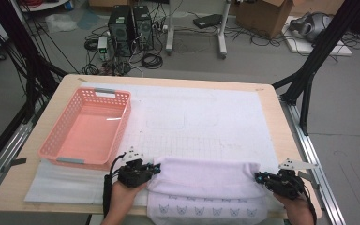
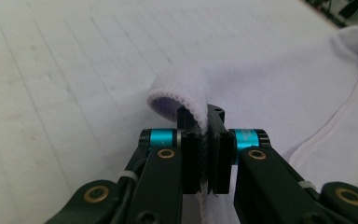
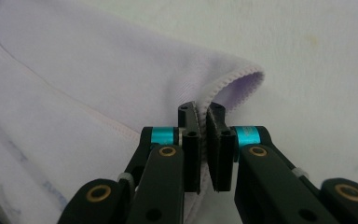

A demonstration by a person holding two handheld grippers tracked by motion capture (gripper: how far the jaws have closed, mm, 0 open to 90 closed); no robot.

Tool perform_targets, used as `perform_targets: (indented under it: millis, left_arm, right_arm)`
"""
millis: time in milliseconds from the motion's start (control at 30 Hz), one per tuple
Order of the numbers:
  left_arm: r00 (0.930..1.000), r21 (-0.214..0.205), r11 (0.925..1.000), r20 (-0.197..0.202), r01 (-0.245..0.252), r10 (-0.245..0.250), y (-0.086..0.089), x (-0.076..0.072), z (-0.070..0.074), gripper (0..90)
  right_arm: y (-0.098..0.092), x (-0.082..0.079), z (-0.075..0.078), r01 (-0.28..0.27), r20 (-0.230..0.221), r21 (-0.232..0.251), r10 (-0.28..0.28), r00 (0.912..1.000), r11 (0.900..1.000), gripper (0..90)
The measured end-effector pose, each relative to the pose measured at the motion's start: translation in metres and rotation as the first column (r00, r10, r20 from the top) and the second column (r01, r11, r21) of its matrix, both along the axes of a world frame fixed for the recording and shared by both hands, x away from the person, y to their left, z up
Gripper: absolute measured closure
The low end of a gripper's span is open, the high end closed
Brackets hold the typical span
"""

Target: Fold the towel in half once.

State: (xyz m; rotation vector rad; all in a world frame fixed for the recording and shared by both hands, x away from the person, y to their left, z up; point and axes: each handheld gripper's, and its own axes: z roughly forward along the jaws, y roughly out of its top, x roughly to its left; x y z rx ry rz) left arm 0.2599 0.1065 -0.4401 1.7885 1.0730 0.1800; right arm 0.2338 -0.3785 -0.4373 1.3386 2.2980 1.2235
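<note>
Underneath, white gridded mat (image 1: 201,122) on wooden table (image 1: 281,126), cabled floor beyond.

The pink basket (image 1: 86,126) fills the left of the frame, just beside the left gripper (image 1: 157,168), blocking any sideways pass there. The white mat (image 1: 201,117) lies bare across the centre and upper right, open for passage. The towel (image 1: 206,185) spans the lower middle, up to the right gripper (image 1: 258,177).
</note>
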Motion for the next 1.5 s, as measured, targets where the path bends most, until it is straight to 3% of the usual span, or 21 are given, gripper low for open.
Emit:
perform_targets:
  millis: [100, 267, 433, 533, 633, 733, 1067, 1200, 1300, 1367, 1400, 1467, 1500]
  left_arm:
    - [0.9987, -0.013, 0.9997, 0.046, -0.022, 0.022, 0.004, 0.006, 0.012, 85.7]
    - [0.996, -0.02, 0.9984, 0.072, -0.053, 0.054, 0.007, 0.031, 0.024, 85.7]
    - [0.9922, 0.013, 0.9973, 0.102, -0.073, 0.071, 0.003, 0.058, 0.033, 85.6]
    - [0.991, 0.023, 0.9954, 0.099, -0.093, 0.091, 0.003, 0.075, 0.035, 85.5]
    - [0.9894, 0.059, 0.9923, 0.102, -0.109, 0.103, -0.002, 0.091, 0.035, 85.5]
    - [0.9867, 0.037, 0.9905, 0.1, -0.132, 0.128, -0.003, 0.103, 0.033, 85.5]
    - [0.9773, 0.076, 0.984, 0.152, -0.161, 0.148, -0.005, 0.129, 0.041, 85.4]
    - [0.9766, 0.05, 0.9823, 0.128, -0.18, 0.173, -0.005, 0.134, 0.038, 85.4]
    - [0.9831, 0.087, 0.9836, 0.108, -0.158, 0.148, -0.007, 0.133, 0.033, 85.0]
    - [0.9839, 0.083, 0.9838, 0.096, -0.159, 0.151, -0.008, 0.132, 0.029, 83.7]
    - [0.9838, 0.081, 0.9834, 0.091, -0.162, 0.155, -0.007, 0.131, 0.026, 81.1]
    - [0.9823, 0.071, 0.9812, 0.068, -0.179, 0.175, -0.003, 0.13, 0.021, 66.5]
    - [0.9839, 0.069, 0.9819, 0.044, -0.176, 0.173, -0.002, 0.129, 0.02, 60.4]
  right_arm:
    - [0.0, 0.004, 0.006, -0.007, 0.045, 0.028, 0.005, 0.999, 0.9996, 86.1]
    - [0.003, 0.021, 0.015, 0.004, 0.117, 0.022, -0.006, 0.9931, 0.9998, 86.1]
    - [0.004, 0.051, 0.025, 0.023, 0.131, 0.014, -0.024, 0.9911, 0.9997, 86.0]
    - [0.006, 0.071, 0.031, 0.045, 0.136, -0.02, -0.042, 0.9898, 0.9988, 86.0]
    - [0.009, 0.086, 0.036, 0.063, 0.145, -0.058, -0.054, 0.9879, 0.9963, 86.0]
    - [0.013, 0.101, 0.041, 0.086, 0.153, -0.098, -0.07, 0.9857, 0.9915, 86.0]
    - [0.016, 0.132, 0.042, 0.142, 0.19, -0.077, -0.126, 0.9737, 0.9868, 86.0]
    - [0.019, 0.141, 0.044, 0.169, 0.213, -0.07, -0.15, 0.9655, 0.9832, 86.0]
    - [0.02, 0.146, 0.041, 0.182, 0.196, -0.075, -0.164, 0.9669, 0.9805, 86.0]
    - [0.021, 0.148, 0.037, 0.186, 0.175, -0.082, -0.17, 0.9699, 0.9791, 85.3]
    - [0.021, 0.15, 0.034, 0.189, 0.16, -0.078, -0.175, 0.9716, 0.9789, 82.8]
    - [0.022, 0.149, 0.033, 0.242, 0.168, -0.08, -0.227, 0.9594, 0.9668, 67.6]
    - [0.02, 0.149, 0.033, 0.25, 0.156, -0.051, -0.239, 0.9583, 0.967, 67.2]
